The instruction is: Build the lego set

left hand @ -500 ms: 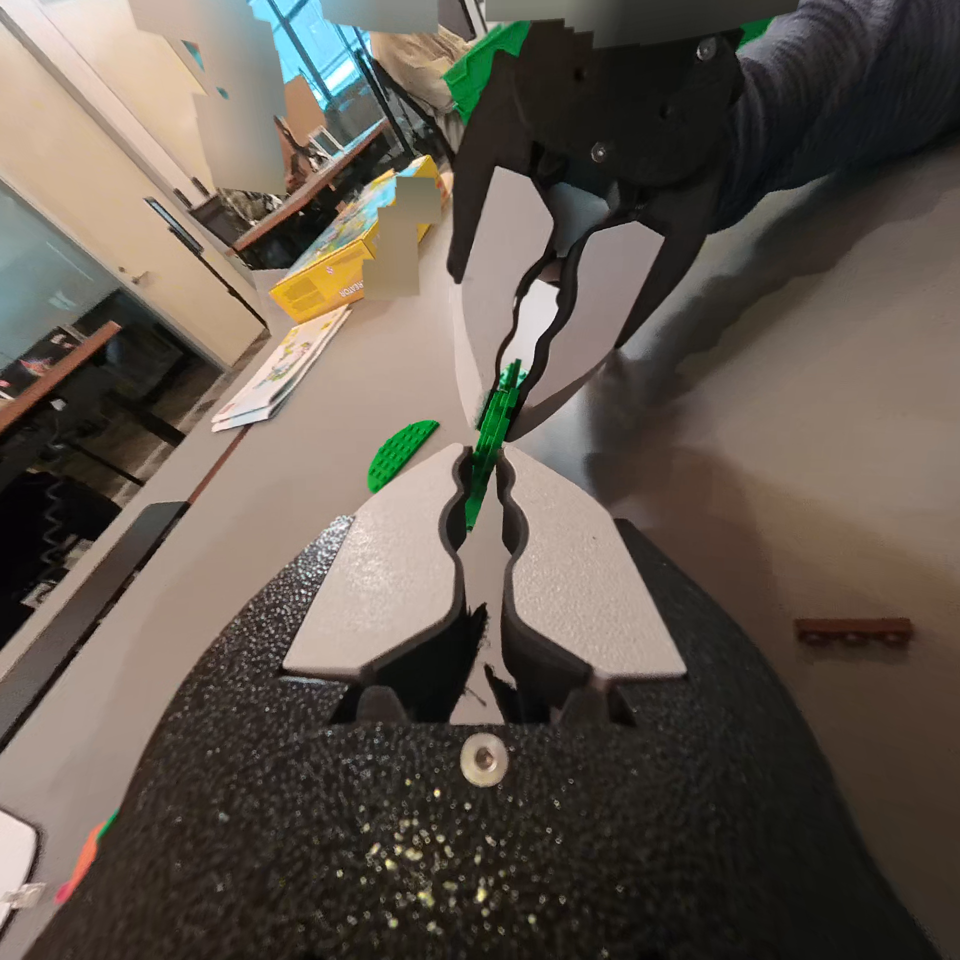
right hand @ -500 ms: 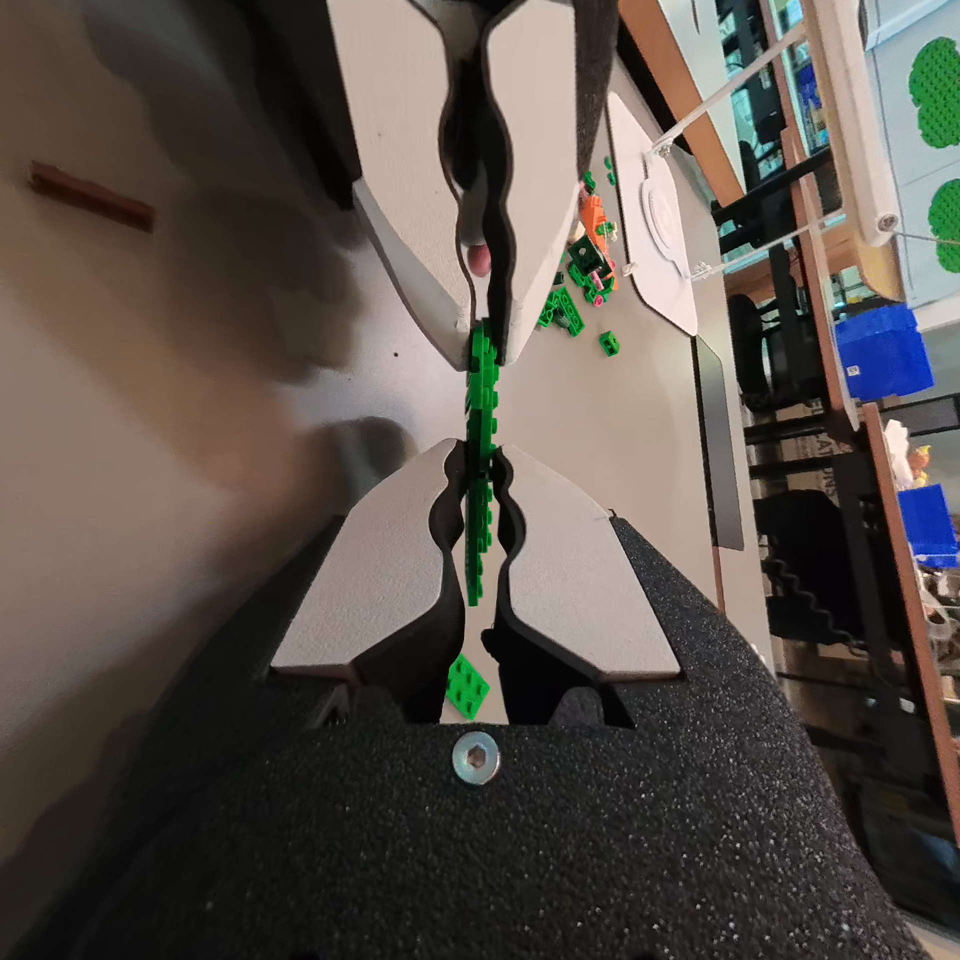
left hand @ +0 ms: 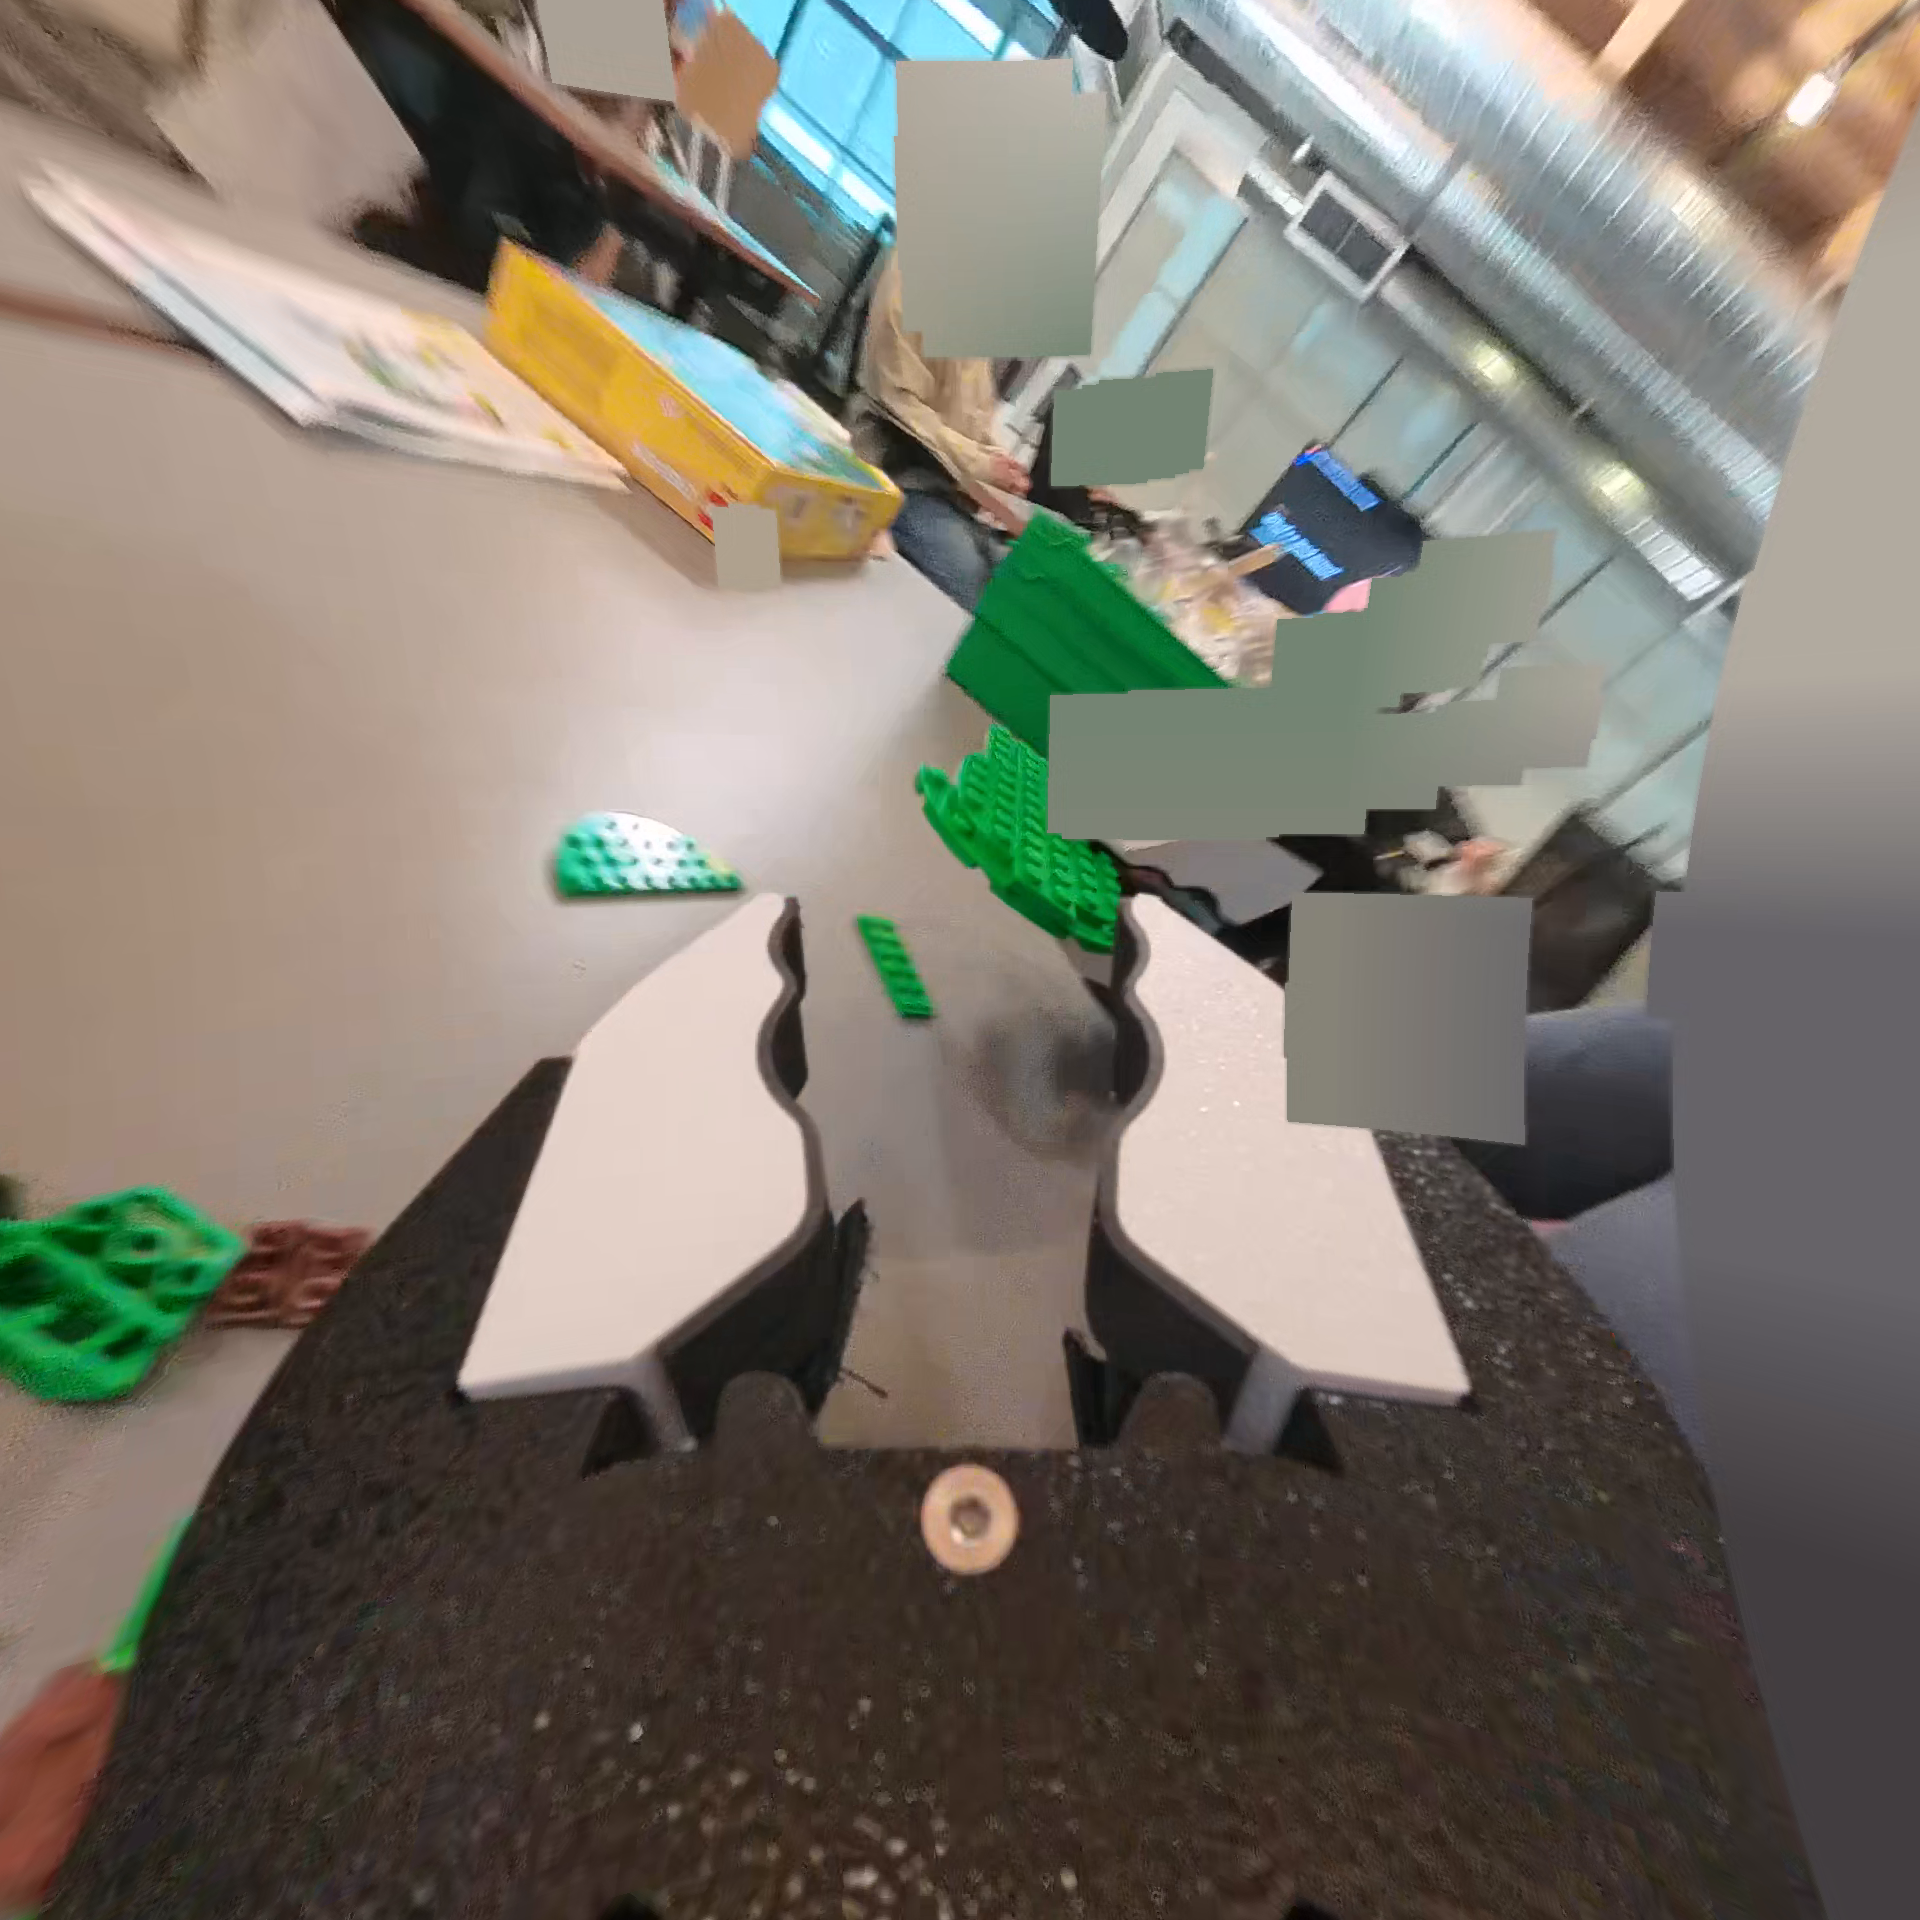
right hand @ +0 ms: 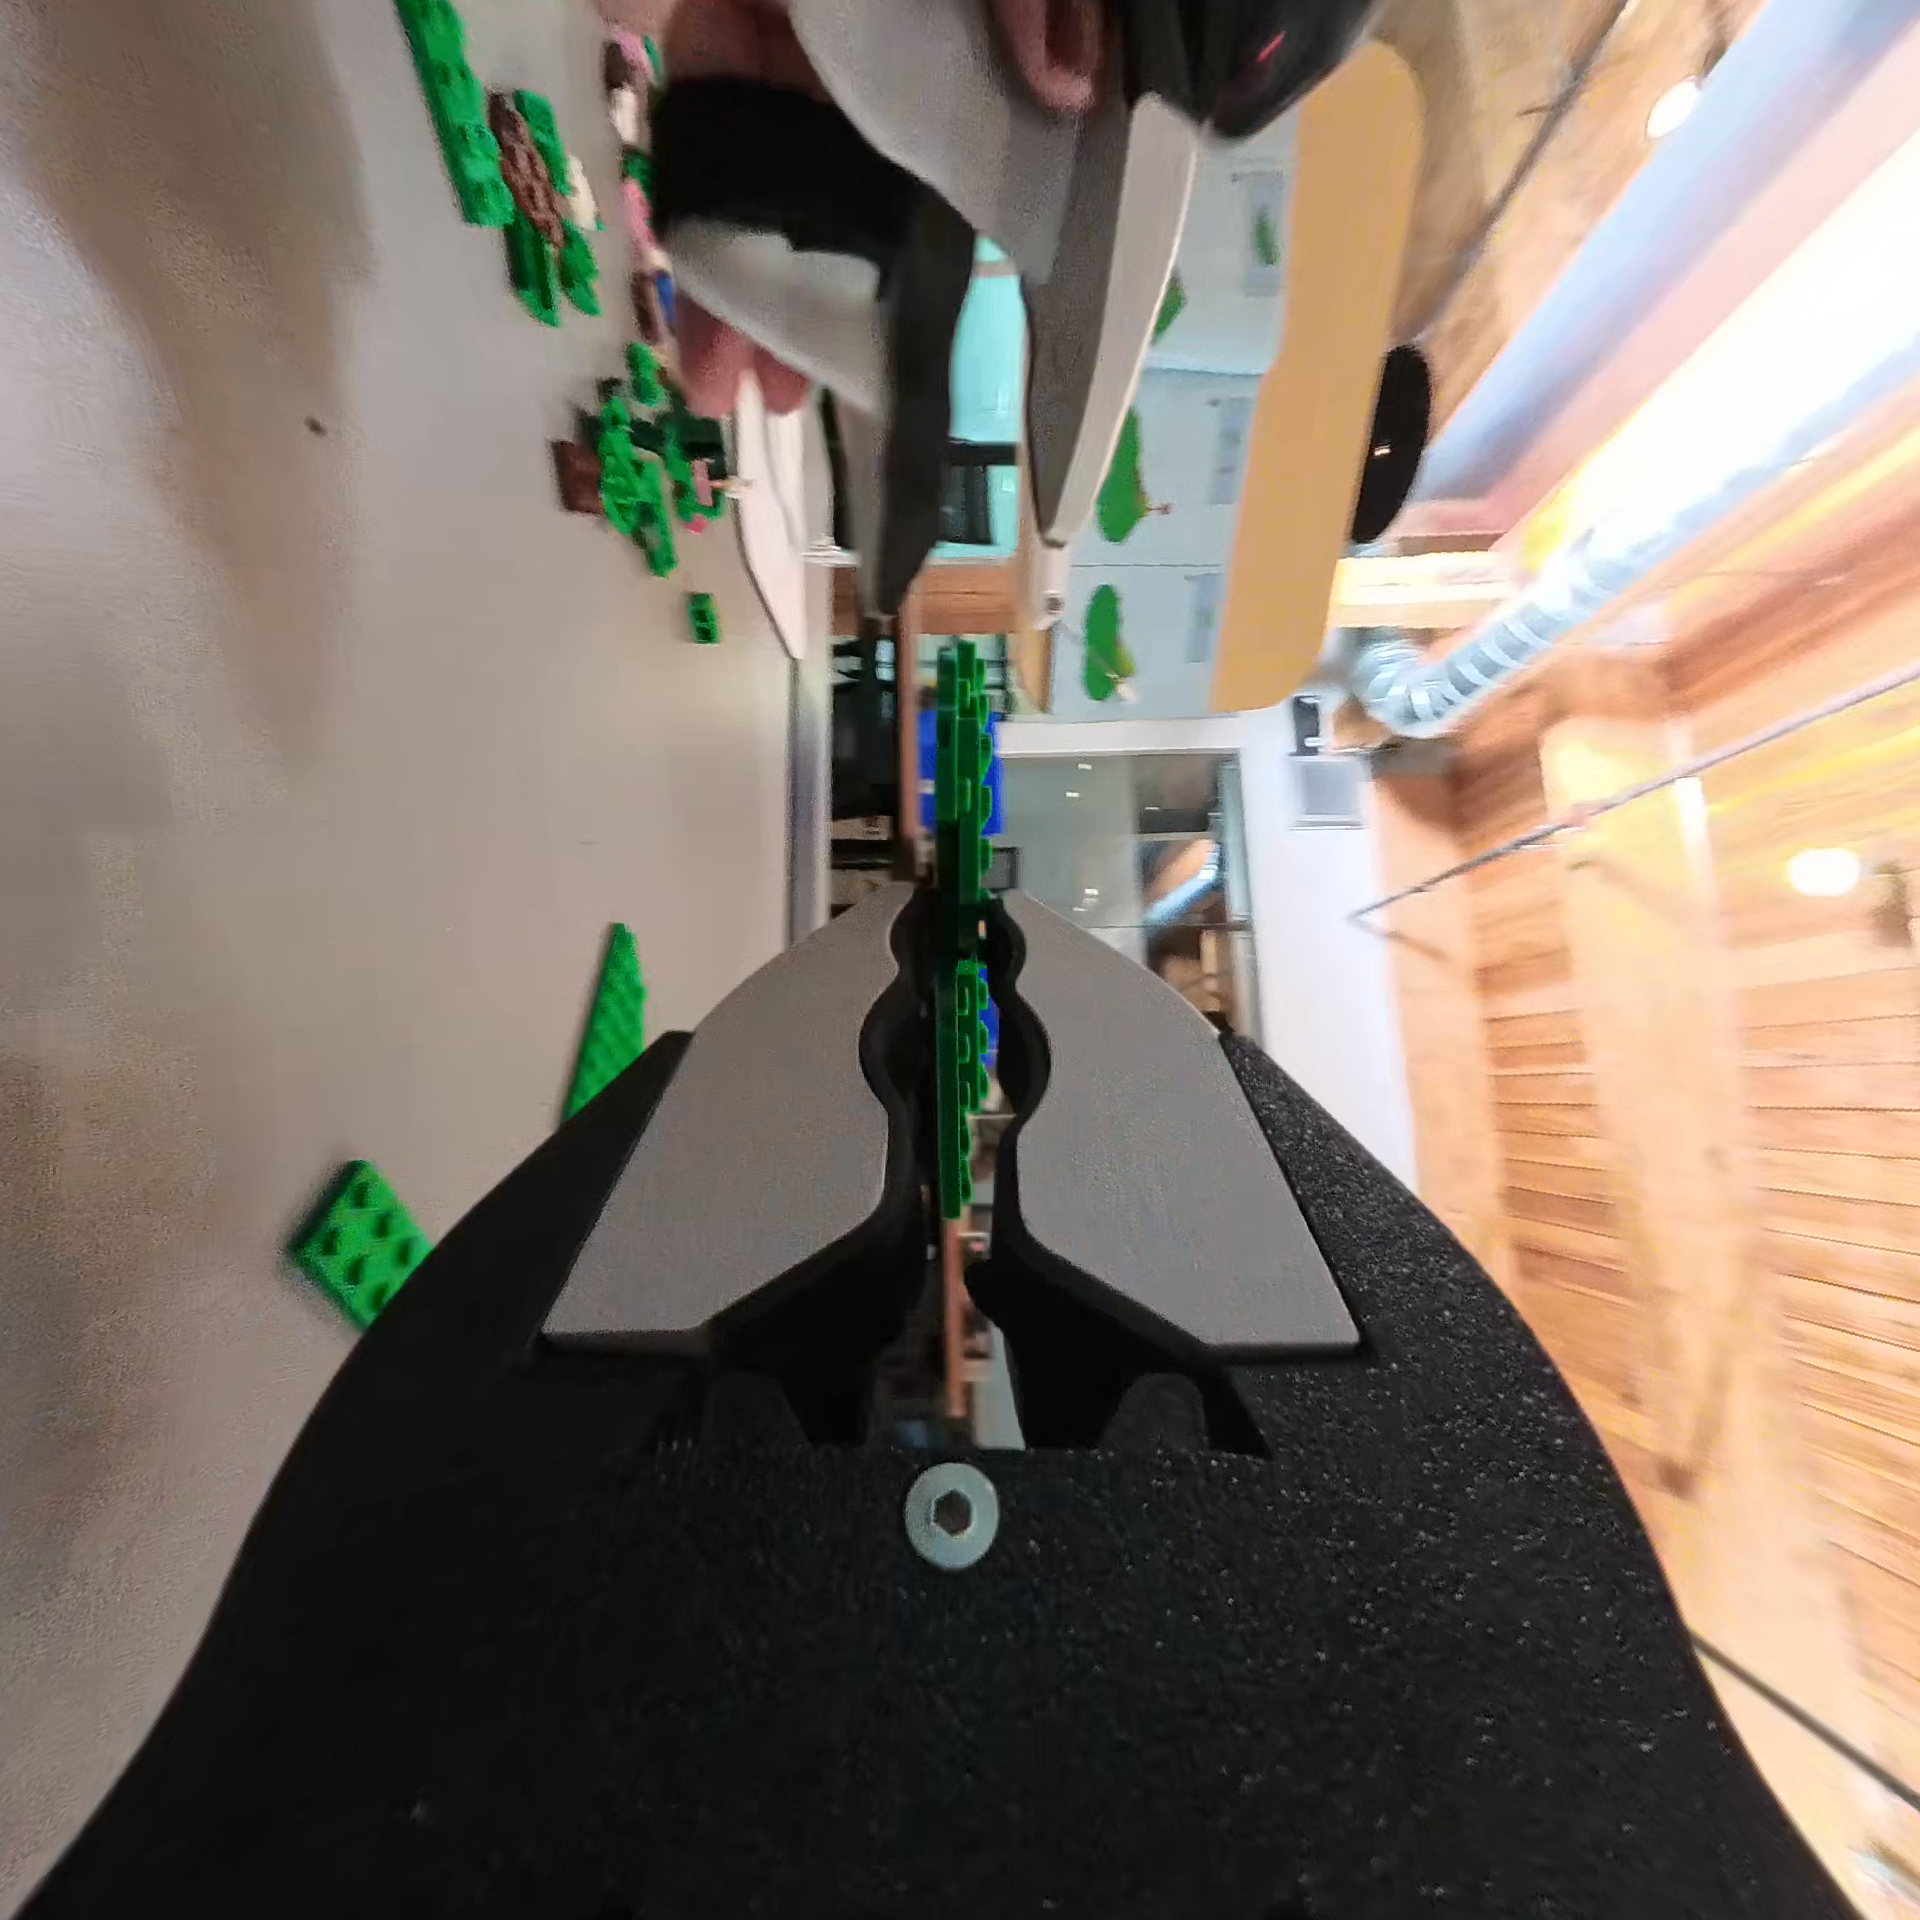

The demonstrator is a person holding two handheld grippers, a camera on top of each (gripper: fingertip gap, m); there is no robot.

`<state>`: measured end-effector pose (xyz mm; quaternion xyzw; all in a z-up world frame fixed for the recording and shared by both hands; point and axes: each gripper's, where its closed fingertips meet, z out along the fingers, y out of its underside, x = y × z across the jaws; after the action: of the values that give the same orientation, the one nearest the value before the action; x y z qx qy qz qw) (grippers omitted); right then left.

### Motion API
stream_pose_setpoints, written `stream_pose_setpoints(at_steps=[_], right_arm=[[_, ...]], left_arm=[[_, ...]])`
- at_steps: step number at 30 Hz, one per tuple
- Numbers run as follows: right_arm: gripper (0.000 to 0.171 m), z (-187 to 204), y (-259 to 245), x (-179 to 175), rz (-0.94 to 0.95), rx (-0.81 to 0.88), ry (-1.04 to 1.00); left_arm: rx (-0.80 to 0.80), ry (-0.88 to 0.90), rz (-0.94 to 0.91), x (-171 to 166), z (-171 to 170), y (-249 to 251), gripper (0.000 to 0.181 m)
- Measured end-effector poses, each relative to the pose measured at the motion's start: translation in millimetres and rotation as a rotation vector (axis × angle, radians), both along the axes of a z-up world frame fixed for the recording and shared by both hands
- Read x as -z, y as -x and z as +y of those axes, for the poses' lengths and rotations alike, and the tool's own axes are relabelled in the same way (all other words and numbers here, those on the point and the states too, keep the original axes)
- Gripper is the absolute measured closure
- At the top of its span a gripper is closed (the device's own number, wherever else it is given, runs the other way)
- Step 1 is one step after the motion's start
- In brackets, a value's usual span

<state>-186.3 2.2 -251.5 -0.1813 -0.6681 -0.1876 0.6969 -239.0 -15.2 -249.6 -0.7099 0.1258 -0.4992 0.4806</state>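
My right gripper is shut on a green studded plate assembly, seen edge-on and held above the table. In the left wrist view the same green plate hangs just beyond my right finger, with the gripper holding it mostly behind mosaic patches. My left gripper is open and empty, and shows open at the top of the right wrist view. A narrow green plate lies on the grey table between my left fingertips. A half-round green plate lies to its left.
A yellow box and a booklet lie at the table's far side. A green lattice piece and a brown piece lie left. A green wedge plate, a small green plate and several loose pieces lie on the table.
My left gripper has opened, let go of the green plate and pulled away. My right gripper still holds the plate and has swung it up off the table.
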Motion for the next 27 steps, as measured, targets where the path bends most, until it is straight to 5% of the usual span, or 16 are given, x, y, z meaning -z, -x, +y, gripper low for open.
stream_pose_setpoints(at_steps=[8,14,19,25,27], right_arm=[[0.163,-13.0,0.0,-15.5,0.007,0.013,-0.255],[0.161,-14.1,2.9,-8.1,-0.033,-0.002,-0.248],[0.140,1.7,-14.2,1.8,-0.045,-0.045,0.194],[0.145,21.0,-56.0,46.8,-0.142,0.091,1.347],[0.148,13.0,-64.7,60.9,-0.225,0.104,1.564]], left_arm=[[0.188,0.182,-0.207,-5.2,-3.9,-36.3,0.137],[0.225,0.149,-0.212,-5.1,-1.8,-40.4,0.173],[0.184,0.219,-0.200,13.7,12.1,-21.1,0.174],[0.200,0.395,-0.125,44.1,4.7,-15.8,0.174],[0.225,0.429,-0.118,49.2,-0.2,-18.1,0.174]])
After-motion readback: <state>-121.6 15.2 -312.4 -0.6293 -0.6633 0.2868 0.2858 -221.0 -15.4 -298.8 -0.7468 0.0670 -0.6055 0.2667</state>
